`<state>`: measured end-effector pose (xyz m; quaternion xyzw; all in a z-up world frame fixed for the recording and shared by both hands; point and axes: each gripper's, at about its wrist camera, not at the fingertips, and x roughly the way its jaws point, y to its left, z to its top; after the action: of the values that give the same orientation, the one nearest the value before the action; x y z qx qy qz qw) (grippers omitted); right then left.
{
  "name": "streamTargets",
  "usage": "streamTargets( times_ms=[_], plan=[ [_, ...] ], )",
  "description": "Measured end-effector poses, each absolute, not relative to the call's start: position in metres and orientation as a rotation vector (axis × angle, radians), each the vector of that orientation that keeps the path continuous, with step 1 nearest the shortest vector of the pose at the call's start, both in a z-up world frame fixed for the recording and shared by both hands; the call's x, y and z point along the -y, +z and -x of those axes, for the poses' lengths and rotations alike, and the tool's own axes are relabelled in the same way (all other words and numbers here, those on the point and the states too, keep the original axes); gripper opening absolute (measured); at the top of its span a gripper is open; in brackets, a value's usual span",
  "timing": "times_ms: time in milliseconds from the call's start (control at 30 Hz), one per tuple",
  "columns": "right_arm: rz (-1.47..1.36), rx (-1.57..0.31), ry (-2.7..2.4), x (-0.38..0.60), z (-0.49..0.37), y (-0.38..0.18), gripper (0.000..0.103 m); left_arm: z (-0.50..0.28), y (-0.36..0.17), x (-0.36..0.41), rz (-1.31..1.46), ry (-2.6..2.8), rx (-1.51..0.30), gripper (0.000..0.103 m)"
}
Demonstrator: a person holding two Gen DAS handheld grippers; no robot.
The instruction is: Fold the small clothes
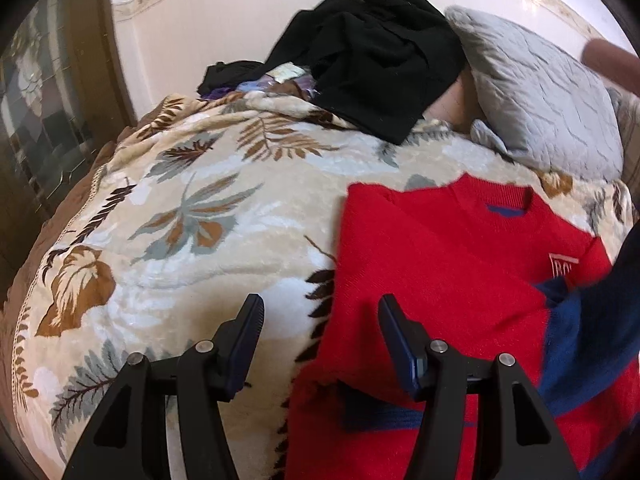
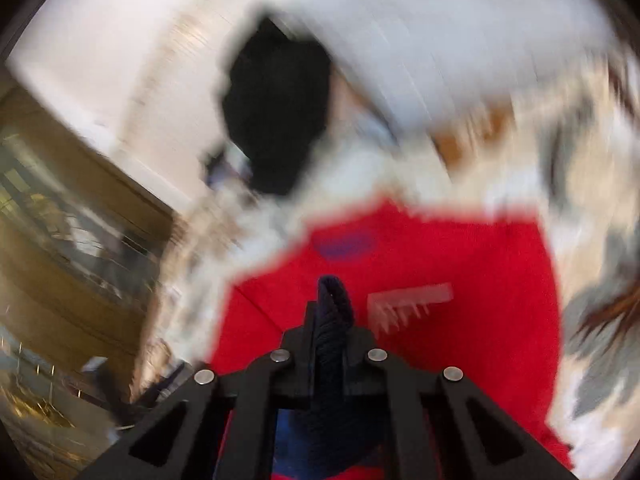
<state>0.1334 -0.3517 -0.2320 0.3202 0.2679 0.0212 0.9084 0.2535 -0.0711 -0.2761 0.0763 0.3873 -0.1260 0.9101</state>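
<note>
A small red sweater [image 1: 440,280] with navy trim lies on the leaf-patterned blanket [image 1: 192,216], collar toward the pillow. My left gripper [image 1: 320,312] is open and empty, hovering over the sweater's left edge. In the blurred right wrist view the right gripper [image 2: 332,300] is shut on a navy part of the sweater [image 2: 334,320], held above the red body [image 2: 460,260]. The navy sleeve also shows in the left wrist view [image 1: 592,328], lifted at the right.
A heap of black clothes [image 1: 368,60] lies at the head of the bed beside a grey quilted pillow [image 1: 540,92]. A white wall stands behind. A glass-fronted cabinet [image 1: 40,100] stands left of the bed.
</note>
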Motion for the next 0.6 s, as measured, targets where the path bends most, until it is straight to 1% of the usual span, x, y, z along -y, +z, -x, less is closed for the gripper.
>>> streamTargets(
  times_ms=[67,100,133,167,200,267,367,433,500,533,600],
  plan=[
    [-0.633,-0.478,0.038,0.357,-0.114,-0.221,0.009,-0.252,-0.274,0.071,-0.164,-0.248,-0.779,0.06],
    [-0.62,-0.47,0.023,0.359,-0.11,-0.223,0.009,-0.251,-0.274,0.072,-0.17,-0.243,-0.775,0.06],
    [-0.604,-0.487,-0.009,0.366,-0.107,-0.233,0.009,-0.251,-0.275,0.072,-0.176,-0.241,-0.778,0.06],
    [-0.594,-0.539,-0.062,0.374,-0.107,-0.246,0.013,-0.251,-0.276,0.074,-0.179,-0.242,-0.784,0.06],
    [-0.605,-0.638,-0.121,0.387,-0.106,-0.269,0.014,-0.251,-0.278,0.075,-0.184,-0.248,-0.799,0.06],
    [-0.679,-0.74,-0.152,0.405,-0.099,-0.293,0.013,-0.25,-0.281,0.078,-0.196,-0.255,-0.816,0.06],
    [-0.629,-0.74,-0.192,0.413,-0.083,-0.291,0.014,-0.246,-0.281,0.083,-0.22,-0.264,-0.807,0.06],
    [-0.639,-0.697,-0.199,0.419,-0.075,-0.284,0.015,-0.244,-0.28,0.086,-0.225,-0.27,-0.798,0.06],
    [-0.648,-0.661,-0.16,0.411,-0.076,-0.276,0.021,-0.242,-0.279,0.089,-0.222,-0.287,-0.791,0.06],
    [-0.631,-0.674,-0.144,0.405,-0.081,-0.274,0.03,-0.241,-0.279,0.091,-0.229,-0.295,-0.783,0.06],
    [-0.592,-0.709,-0.103,0.387,-0.092,-0.274,0.031,-0.239,-0.28,0.095,-0.251,-0.293,-0.769,0.06]
  ],
)
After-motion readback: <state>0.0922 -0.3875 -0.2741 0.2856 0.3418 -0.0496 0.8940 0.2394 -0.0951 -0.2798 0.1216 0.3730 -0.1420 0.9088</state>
